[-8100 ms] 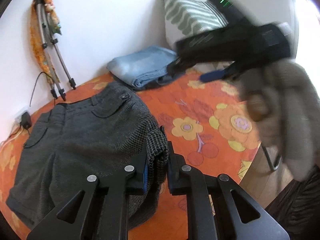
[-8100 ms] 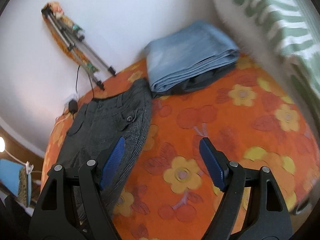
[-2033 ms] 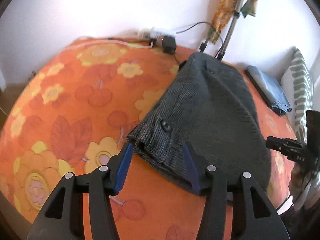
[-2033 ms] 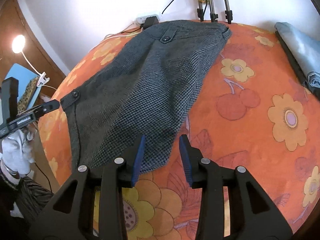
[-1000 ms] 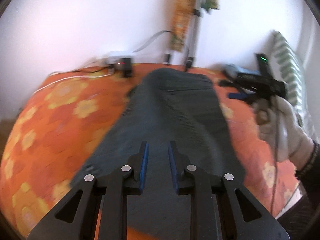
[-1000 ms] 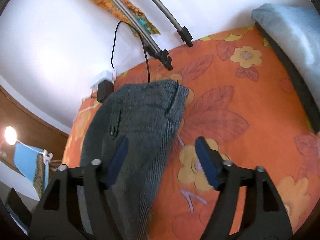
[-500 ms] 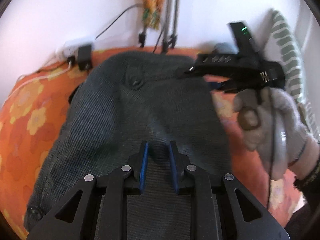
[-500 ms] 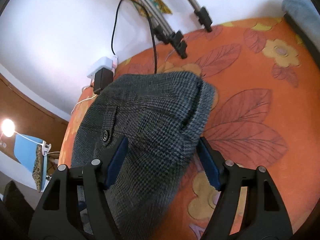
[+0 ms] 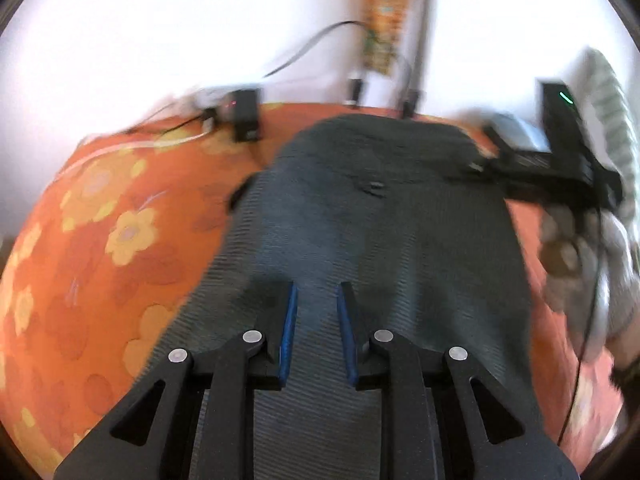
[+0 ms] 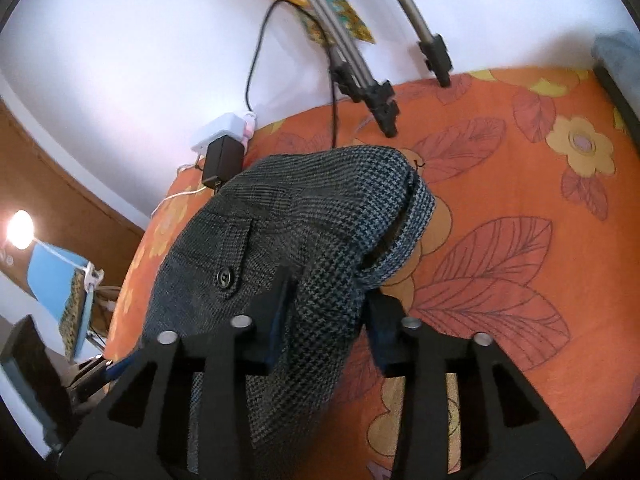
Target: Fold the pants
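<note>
Left wrist view: the left gripper (image 9: 316,300) points down over the pants (image 9: 376,240), a dark grey woven garment spread on the orange flower-printed bedspread (image 9: 120,232); its blue-padded fingers (image 9: 289,320) stand narrowly apart with a raised ridge of cloth pinched between them. Motion blur softens the weave. At right, a gloved hand (image 9: 580,272) carries the right gripper (image 9: 476,166) at the garment's far edge. A black adapter (image 9: 246,118) and a tripod's feet (image 9: 408,104) sit against the white wall. Right wrist view: the right gripper (image 10: 326,304) straddles a doubled corner of the pants (image 10: 304,216), a houndstooth check with a buttoned pocket flap (image 10: 228,264); its jaws are closing, the bunched fold between the fingers (image 10: 278,312) and pressed on both sides. Metal tripod legs (image 10: 360,76) end in black feet on the bedspread (image 10: 520,200).
</note>
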### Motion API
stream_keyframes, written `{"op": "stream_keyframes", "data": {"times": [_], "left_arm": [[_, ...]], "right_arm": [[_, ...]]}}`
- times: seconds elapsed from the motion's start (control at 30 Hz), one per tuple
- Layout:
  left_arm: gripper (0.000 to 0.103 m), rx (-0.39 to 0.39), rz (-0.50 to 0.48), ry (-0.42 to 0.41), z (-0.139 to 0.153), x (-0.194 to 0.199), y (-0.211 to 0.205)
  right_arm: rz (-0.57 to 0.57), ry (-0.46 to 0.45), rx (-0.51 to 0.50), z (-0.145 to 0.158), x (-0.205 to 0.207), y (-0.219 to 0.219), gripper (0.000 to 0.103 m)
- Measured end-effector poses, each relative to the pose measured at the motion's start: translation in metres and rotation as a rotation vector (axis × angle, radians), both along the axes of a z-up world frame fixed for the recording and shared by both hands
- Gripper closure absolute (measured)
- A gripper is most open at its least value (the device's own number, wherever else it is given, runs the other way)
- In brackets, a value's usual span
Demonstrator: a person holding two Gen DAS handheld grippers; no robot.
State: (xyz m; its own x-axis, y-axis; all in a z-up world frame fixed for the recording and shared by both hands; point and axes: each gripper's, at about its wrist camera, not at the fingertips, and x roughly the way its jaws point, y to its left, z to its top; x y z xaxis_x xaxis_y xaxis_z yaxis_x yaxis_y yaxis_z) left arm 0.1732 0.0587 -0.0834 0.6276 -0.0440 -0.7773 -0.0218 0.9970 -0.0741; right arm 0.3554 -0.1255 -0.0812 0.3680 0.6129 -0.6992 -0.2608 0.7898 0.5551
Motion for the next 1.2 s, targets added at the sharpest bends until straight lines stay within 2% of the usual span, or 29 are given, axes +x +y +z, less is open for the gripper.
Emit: {"op": "stream_keyframes", "data": {"times": [0.03,0.07,0.13,0.2,0.23,0.27,0.37,0.5,0.67,0.7,0.77,0.87,0.97,1.07,1.2], "left_arm": [[0.083,0.014,0.021,0.008,-0.005,0.003,0.006],[0.083,0.048,0.034,0.029,-0.012,0.006,0.010],[0.083,0.084,0.047,0.072,-0.024,0.012,0.015],[0.083,0.091,0.055,0.068,-0.024,0.012,0.017],[0.083,0.091,0.056,0.064,-0.021,0.011,0.017],[0.083,0.083,0.055,0.044,-0.016,0.008,0.015],[0.083,0.025,0.012,-0.016,0.005,0.003,0.002],[0.083,-0.013,-0.096,-0.020,0.010,0.004,-0.025],[0.083,-0.019,-0.140,0.075,-0.020,0.011,-0.038],[0.083,-0.016,-0.137,0.067,-0.021,0.011,-0.038],[0.083,-0.020,-0.110,0.071,-0.019,0.013,-0.032],[0.083,-0.078,-0.049,0.063,-0.011,0.011,-0.012],[0.083,-0.083,0.018,0.007,0.008,-0.001,0.011],[0.083,-0.100,0.104,-0.064,0.032,-0.015,0.043],[0.083,-0.137,0.214,-0.130,0.058,-0.042,0.094]], "right_arm": [[-0.003,0.011,0.009,-0.002,0.001,0.000,0.045],[-0.010,0.023,0.020,-0.005,0.003,0.000,0.039],[-0.012,0.030,0.013,-0.010,0.004,0.003,0.036],[-0.004,0.014,0.004,-0.010,0.003,0.008,0.036],[0.001,-0.001,-0.009,-0.009,0.002,0.011,0.040],[0.010,-0.007,-0.019,-0.008,0.001,0.013,0.051],[0.018,-0.025,-0.023,-0.004,-0.001,0.012,0.066],[0.026,-0.058,-0.036,0.007,-0.004,0.013,0.073],[0.041,-0.110,-0.060,0.023,-0.011,0.018,0.076],[0.044,-0.116,-0.057,0.026,-0.012,0.019,0.077],[0.052,-0.155,-0.070,0.035,-0.017,0.023,0.079],[0.084,-0.230,-0.089,0.054,-0.032,0.032,0.081],[0.143,-0.322,-0.120,0.078,-0.055,0.048,0.082],[0.225,-0.423,-0.179,0.098,-0.087,0.068,0.083],[0.391,-0.583,-0.294,0.118,-0.146,0.105,0.084]]}}
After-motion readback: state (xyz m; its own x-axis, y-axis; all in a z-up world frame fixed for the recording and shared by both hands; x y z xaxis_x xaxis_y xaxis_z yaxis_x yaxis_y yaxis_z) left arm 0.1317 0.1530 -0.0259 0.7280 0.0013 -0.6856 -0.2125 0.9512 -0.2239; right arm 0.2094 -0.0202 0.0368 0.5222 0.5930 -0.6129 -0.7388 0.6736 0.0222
